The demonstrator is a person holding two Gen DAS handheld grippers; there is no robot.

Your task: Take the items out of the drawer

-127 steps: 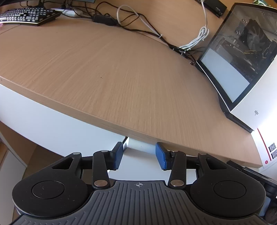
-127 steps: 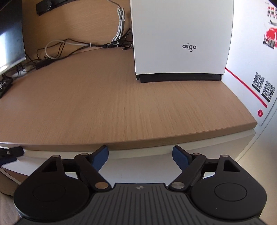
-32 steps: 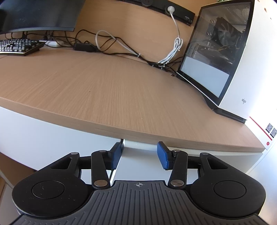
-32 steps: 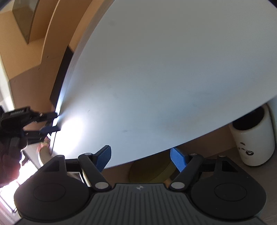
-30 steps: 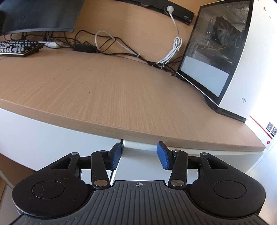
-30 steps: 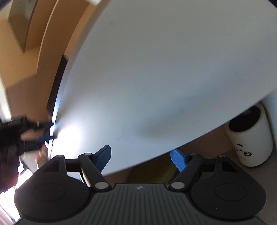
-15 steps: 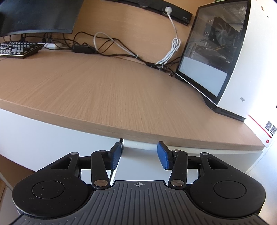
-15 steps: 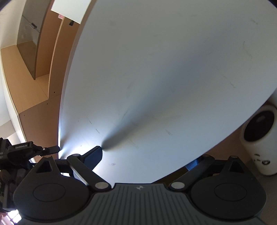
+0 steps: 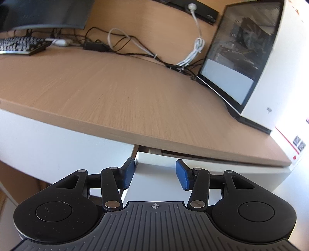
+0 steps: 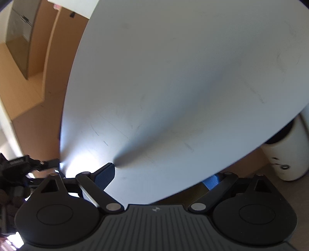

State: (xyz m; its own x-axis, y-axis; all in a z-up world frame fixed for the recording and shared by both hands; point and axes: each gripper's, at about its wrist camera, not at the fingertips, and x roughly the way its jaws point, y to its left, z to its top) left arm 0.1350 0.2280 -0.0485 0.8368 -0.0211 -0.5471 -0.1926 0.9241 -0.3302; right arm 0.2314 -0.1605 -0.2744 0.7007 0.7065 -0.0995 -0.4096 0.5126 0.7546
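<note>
The white drawer front [image 9: 222, 168] sits just under the wooden desk top [image 9: 115, 100], pulled out a little so a dark gap shows above it. My left gripper [image 9: 154, 174] stands partly open across the drawer's top left corner, its left finger in the slot beside the panel. In the right wrist view the same white panel [image 10: 173, 86] fills the frame. My right gripper [image 10: 158, 178] is wide open and closing slightly around the panel's lower edge. Its left finger [image 10: 105, 174] is in front of the face and its right finger [image 10: 211, 181] is partly hidden behind the edge. The drawer's contents are hidden.
On the desk stand a white computer case [image 9: 270, 67] with a glass side, a keyboard [image 9: 21, 45], a monitor [image 9: 48, 13] and tangled cables [image 9: 135, 46]. A white cylindrical bin [image 10: 285, 154] stands on the floor at the right, below the drawer.
The drawer front has come out a little from under the desk top. My right gripper opened wider and closed in on the panel, its right finger passing behind the lower edge.
</note>
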